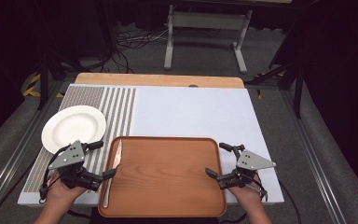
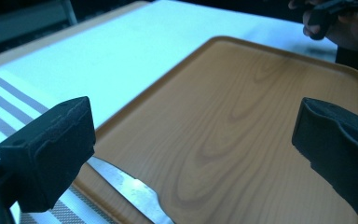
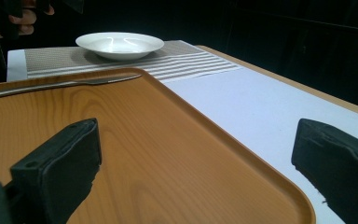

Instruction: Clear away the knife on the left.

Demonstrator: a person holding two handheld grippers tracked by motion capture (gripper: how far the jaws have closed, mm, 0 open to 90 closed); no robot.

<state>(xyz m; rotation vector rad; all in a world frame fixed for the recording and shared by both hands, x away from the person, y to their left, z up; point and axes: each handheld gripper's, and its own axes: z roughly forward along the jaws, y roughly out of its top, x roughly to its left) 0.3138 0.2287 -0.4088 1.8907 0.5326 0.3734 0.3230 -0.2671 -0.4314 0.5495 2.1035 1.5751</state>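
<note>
The counter (image 1: 191, 107) carries a wooden tray (image 1: 168, 177) at its near edge, a plate (image 1: 73, 127) at the left edge. A knife (image 1: 113, 168) lies along the tray's left rim. Both the left hand-held gripper (image 1: 108, 173) and right hand-held gripper (image 1: 210, 172) stand wide open, holding nothing (the left beside the knife). Close squarely across the handle, low, so it cannot slip.

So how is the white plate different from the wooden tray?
The plate is round, white and glossy; the tray is rectangular with rounded corners, brown with a wood-grain look. The tray is clearly larger than the plate. The plate sits on the striped mat with nothing on it, while the tray carries a knife along its left edge. Both lie flat on the table, and neither is being gripped.
</note>
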